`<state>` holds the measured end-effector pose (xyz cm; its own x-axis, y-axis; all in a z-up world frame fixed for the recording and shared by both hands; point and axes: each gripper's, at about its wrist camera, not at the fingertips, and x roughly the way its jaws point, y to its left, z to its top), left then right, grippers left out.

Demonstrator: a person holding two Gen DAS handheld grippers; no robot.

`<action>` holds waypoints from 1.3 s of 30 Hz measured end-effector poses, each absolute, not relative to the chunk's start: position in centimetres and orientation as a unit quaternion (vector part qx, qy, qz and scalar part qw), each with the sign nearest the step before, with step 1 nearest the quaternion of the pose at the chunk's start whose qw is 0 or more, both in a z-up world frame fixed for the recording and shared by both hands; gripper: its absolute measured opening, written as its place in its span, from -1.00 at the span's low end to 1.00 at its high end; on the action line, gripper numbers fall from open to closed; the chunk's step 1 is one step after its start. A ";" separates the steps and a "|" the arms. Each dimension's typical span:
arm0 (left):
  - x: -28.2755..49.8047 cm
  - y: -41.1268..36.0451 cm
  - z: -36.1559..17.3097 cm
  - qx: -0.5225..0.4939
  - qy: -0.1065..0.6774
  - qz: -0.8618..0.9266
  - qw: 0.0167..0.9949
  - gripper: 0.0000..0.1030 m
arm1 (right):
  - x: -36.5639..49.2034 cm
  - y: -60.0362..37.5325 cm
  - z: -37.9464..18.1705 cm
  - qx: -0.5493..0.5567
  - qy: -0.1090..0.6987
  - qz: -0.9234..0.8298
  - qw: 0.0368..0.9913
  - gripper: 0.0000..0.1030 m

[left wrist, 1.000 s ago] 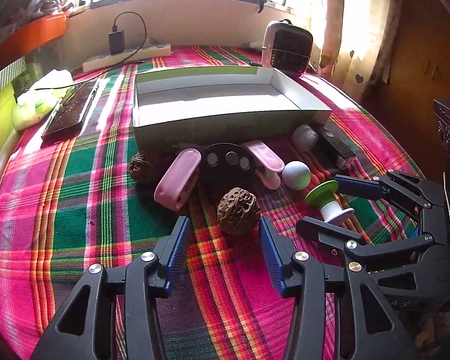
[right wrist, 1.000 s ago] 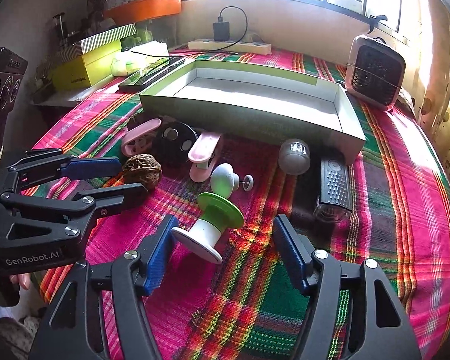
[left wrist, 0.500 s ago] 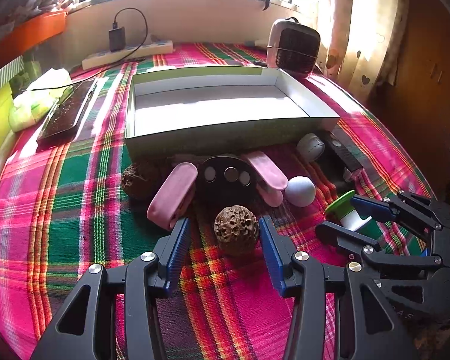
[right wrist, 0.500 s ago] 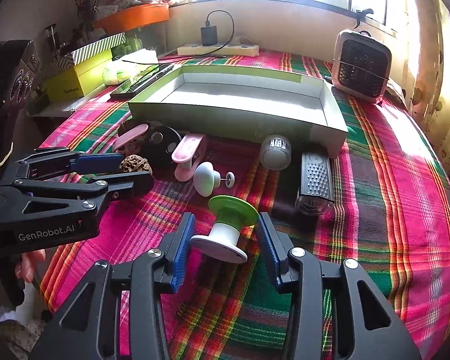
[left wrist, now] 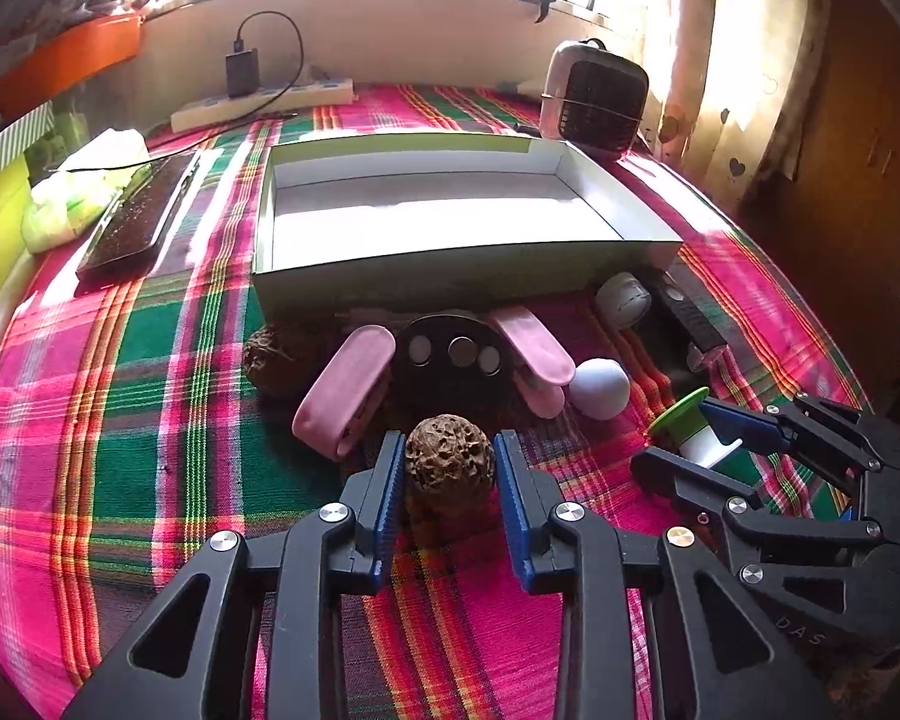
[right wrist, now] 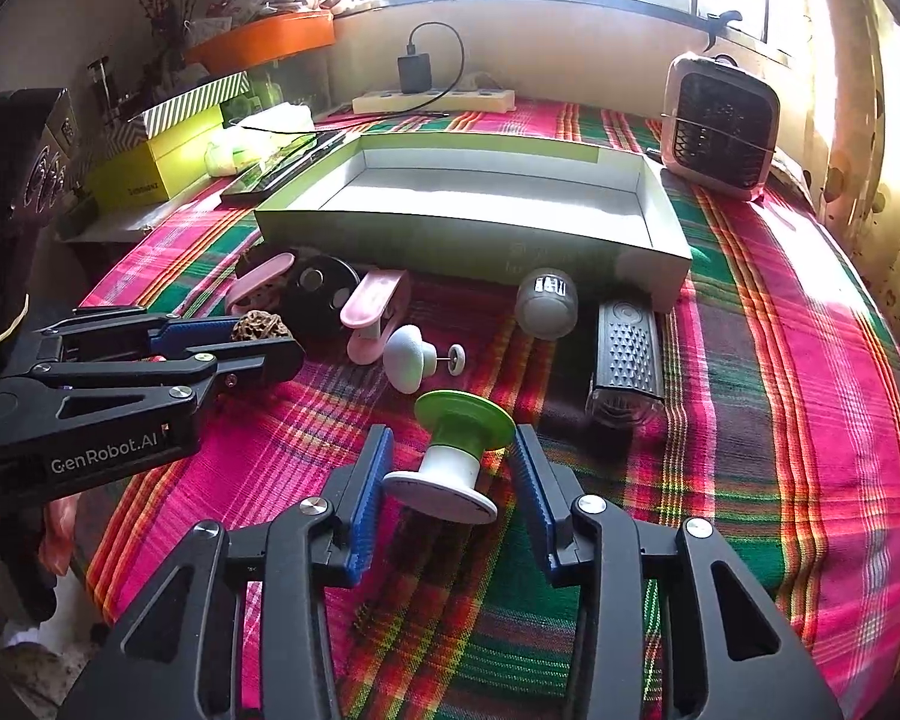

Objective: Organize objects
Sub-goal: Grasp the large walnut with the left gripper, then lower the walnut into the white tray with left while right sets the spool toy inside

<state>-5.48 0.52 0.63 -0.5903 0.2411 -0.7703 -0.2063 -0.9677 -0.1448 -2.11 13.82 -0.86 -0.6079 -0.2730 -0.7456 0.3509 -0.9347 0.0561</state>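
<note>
A brown walnut (left wrist: 448, 462) lies on the plaid cloth between the fingers of my left gripper (left wrist: 448, 474); the blue pads touch or nearly touch its sides. It also shows in the right wrist view (right wrist: 262, 325). A green and white spool (right wrist: 453, 453) lies on its side between the fingers of my right gripper (right wrist: 450, 474), with gaps at both sides. The spool also shows in the left wrist view (left wrist: 693, 429). An empty shallow box (left wrist: 450, 267) stands behind the row of objects.
In front of the box lie a second walnut (left wrist: 279, 351), two pink clips (left wrist: 345, 399) (left wrist: 534, 351), a black disc (left wrist: 456, 354), a white knob (right wrist: 411, 354), a small jar (right wrist: 546, 303) and a black grater (right wrist: 627, 357). A fan heater (right wrist: 720, 126) stands far right, a power strip (right wrist: 435, 101) behind.
Both grippers have moved forward over their objects and narrowed. The left fingers now flank the walnut closely; the right fingers now straddle the spool.
</note>
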 end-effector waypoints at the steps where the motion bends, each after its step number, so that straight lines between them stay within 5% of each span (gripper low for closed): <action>1: -5.5 0.5 0.7 -0.436 -0.020 0.891 0.126 -0.46 | -2.1 13.9 -0.8 0.407 0.047 -0.895 0.175 -0.20; 39: -15.9 -1.1 4.7 -0.406 -0.032 0.907 0.112 -0.46 | -14.0 13.3 4.4 0.388 0.035 -0.903 0.180 -0.20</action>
